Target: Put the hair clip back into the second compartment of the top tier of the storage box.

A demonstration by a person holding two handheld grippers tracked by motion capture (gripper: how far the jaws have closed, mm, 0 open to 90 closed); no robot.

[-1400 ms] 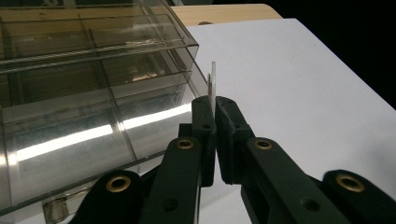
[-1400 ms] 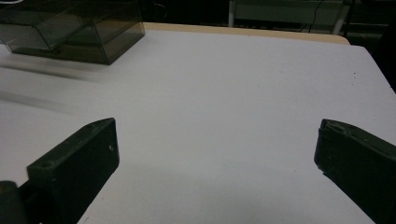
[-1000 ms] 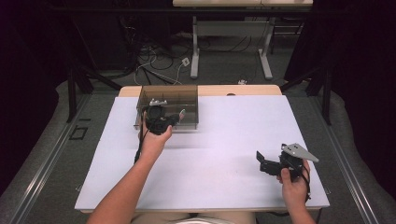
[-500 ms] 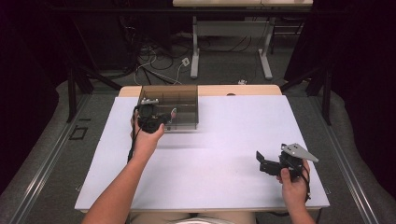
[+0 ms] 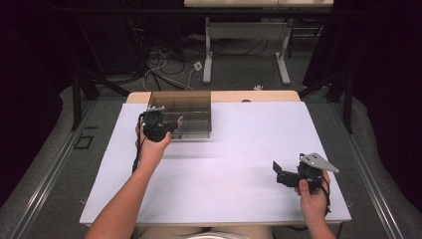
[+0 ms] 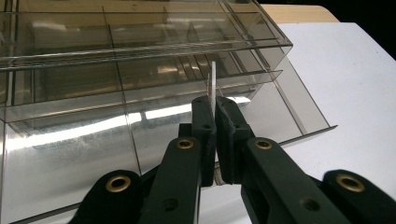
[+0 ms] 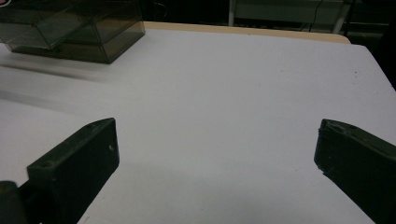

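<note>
A smoky clear plastic organiser box (image 5: 191,107) with several compartments stands at the far left of the white table. My left gripper (image 5: 171,125) hovers at the box's near left side. In the left gripper view its jaws are shut on a thin white strip (image 6: 212,84), held upright above a compartment of the box (image 6: 93,84). My right gripper (image 5: 277,175) rests low near the front right edge of the table. Its jaws stand wide apart in the right gripper view, with bare table between them (image 7: 215,140).
The white table top (image 5: 239,149) stretches wide between the two grippers. A wooden edge (image 5: 259,95) shows behind it. Desk legs (image 5: 209,55) and loose cables (image 5: 164,67) lie on the floor beyond the table. The box (image 7: 74,28) sits far off in the right gripper view.
My left gripper has moved a little left and farther along the box's near side, still holding the strip. The right gripper has stayed where it was.
</note>
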